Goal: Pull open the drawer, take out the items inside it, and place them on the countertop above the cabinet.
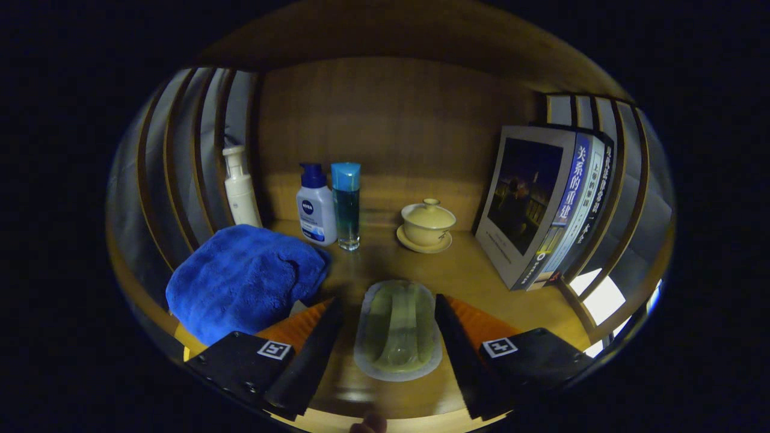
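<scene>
Your claw (397, 337) is spread wide, with a sealed clear plastic pack (397, 330) lying flat on the bench (475, 270) between its fingers, touching neither. Beyond it stand a lidded tea bowl on a saucer (426, 226), a blue-capped bottle (346, 205) and a pump bottle (315, 206). A blue towel (243, 278) lies left, leaning books (544, 204) right.

You have print on two items: a round brand badge on the white pump bottle with the blue cap (315, 207), and a vertical Chinese title on the blue spine of the leaning paperback book (570, 180). Your gripper (388, 300) carries square coded markers; its fingers stand apart.
</scene>
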Demonstrator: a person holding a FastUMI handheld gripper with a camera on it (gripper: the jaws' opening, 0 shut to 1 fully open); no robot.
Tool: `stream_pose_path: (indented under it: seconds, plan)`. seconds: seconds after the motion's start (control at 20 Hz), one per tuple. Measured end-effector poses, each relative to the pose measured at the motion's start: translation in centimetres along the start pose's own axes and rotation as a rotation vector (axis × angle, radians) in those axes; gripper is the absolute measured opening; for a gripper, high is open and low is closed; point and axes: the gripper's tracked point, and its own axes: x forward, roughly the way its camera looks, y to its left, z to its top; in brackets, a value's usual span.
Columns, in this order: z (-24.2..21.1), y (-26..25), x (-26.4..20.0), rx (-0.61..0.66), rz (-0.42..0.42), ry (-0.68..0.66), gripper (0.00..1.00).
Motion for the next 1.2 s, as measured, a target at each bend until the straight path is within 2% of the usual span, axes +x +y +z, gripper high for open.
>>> stream_pose_path:
  seconds: [0.25, 0.5, 0.7, 0.85, 1.0, 1.2]
  plan:
    - [3.4, -1.5, -4.2, 0.034, -0.025, -0.136, 0.99]
    - [6.2, -4.9, -11.0, 0.068, -0.103, -0.278, 0.98]
    - [6.7, -6.8, -17.3, 0.061, -0.151, -0.342, 0.98]
    - [6.6, -7.2, -21.5, 0.08, -0.156, -0.411, 0.98]
    - [5.8, -6.8, -26.2, 0.118, -0.116, -0.508, 0.98]
    - [2.7, -6.4, -31.6, 0.049, -0.087, -0.6, 0.98]
